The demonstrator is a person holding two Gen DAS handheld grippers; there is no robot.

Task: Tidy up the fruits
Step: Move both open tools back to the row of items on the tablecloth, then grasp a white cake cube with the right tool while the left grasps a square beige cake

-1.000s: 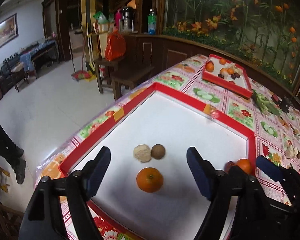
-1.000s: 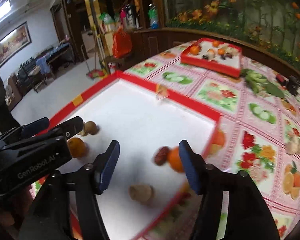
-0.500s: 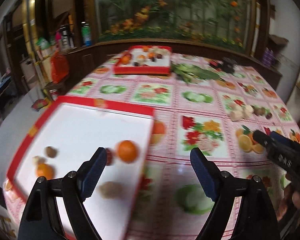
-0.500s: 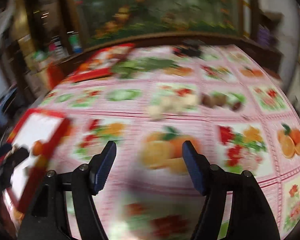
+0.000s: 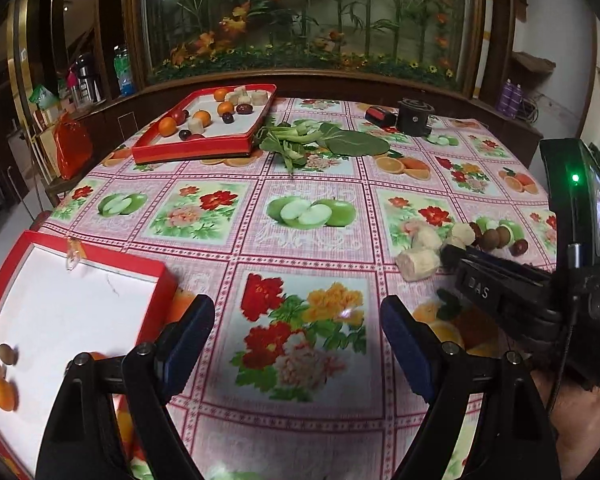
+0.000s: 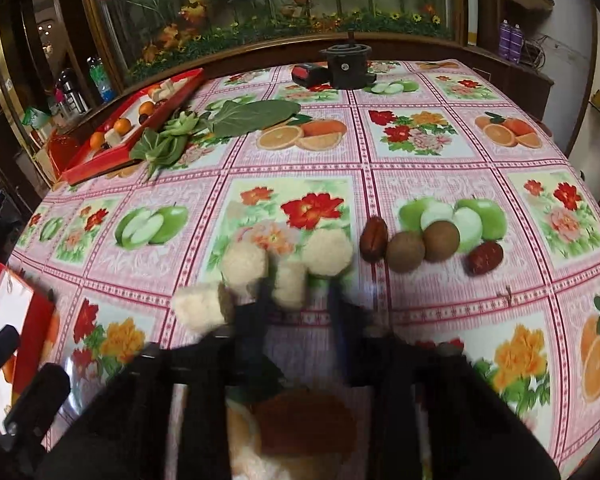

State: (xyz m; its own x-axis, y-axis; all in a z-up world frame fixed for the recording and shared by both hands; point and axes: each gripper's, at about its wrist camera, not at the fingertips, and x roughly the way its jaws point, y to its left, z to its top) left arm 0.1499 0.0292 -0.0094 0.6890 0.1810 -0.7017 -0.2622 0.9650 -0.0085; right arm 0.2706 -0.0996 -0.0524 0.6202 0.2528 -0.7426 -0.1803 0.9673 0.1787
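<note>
My right gripper (image 6: 300, 304) is down at a pile of loose fruit on the flowered tablecloth. Its blurred fingers have narrowed on either side of a pale fruit chunk (image 6: 290, 284). I cannot tell whether they touch it. More pale chunks (image 6: 244, 268) lie around it, with two brown round fruits (image 6: 406, 252) and red dates (image 6: 374, 238) to the right. My left gripper (image 5: 296, 344) hangs open and empty over the cloth, beside the near red tray (image 5: 156, 276). That tray holds an orange (image 5: 2, 394) and a brown fruit (image 5: 8, 354).
A second red tray (image 5: 192, 148) with several oranges, dates and pale chunks sits at the far left. Leafy greens (image 5: 320, 140) lie next to it. A black round device (image 5: 414, 118) stands at the far edge. A hand (image 5: 580, 420) holds the right gripper.
Both views have swung right, from the near tray to the open table. My right gripper has reached the loose pile and its fingers have narrowed around a pale chunk. The left stays open.
</note>
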